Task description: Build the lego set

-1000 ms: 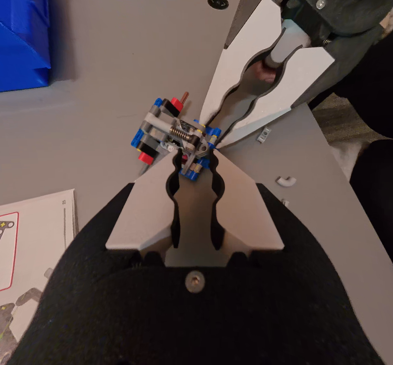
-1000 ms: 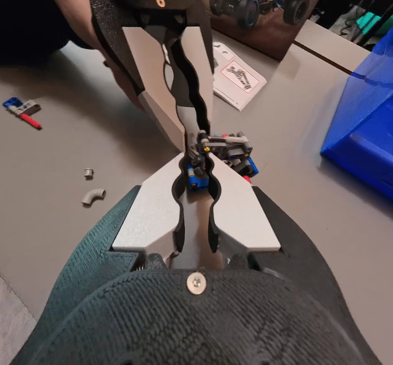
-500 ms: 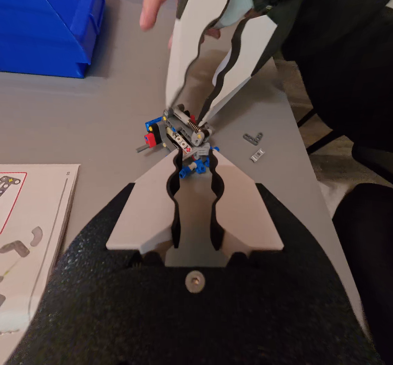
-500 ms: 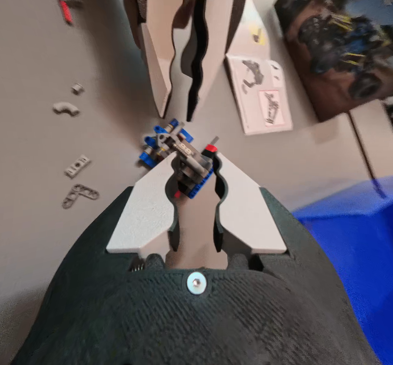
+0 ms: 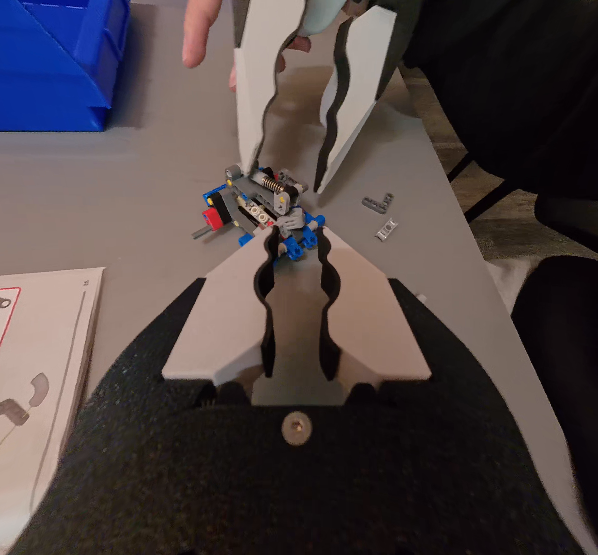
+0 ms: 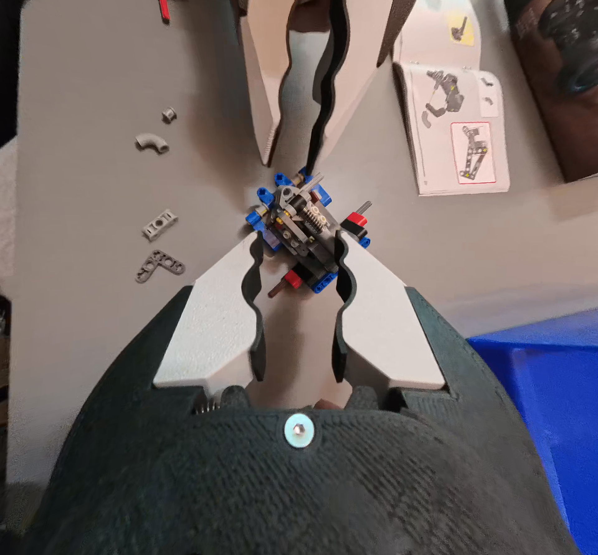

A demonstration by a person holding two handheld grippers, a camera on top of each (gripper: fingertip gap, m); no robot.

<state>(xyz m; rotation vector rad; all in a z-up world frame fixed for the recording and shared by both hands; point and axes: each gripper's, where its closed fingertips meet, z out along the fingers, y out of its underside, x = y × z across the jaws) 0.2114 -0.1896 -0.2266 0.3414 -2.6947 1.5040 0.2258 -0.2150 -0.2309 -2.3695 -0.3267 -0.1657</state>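
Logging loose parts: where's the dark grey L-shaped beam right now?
Right wrist view: the L-shaped beam lies on the table, left of the brick assembly, just below a light grey connector.

Each camera sits just behind its own gripper and looks forward and down along the two fingers at a grey tabletop (image 5: 97,183). The two views face each other from opposite sides, both close above the surface. Both take in the small blue, grey and black brick-built assembly with a metal spring (image 5: 262,203) (image 6: 304,225), the open white instruction booklet (image 5: 42,345) (image 6: 453,125) and the blue plastic bin (image 5: 55,54) (image 6: 543,410).
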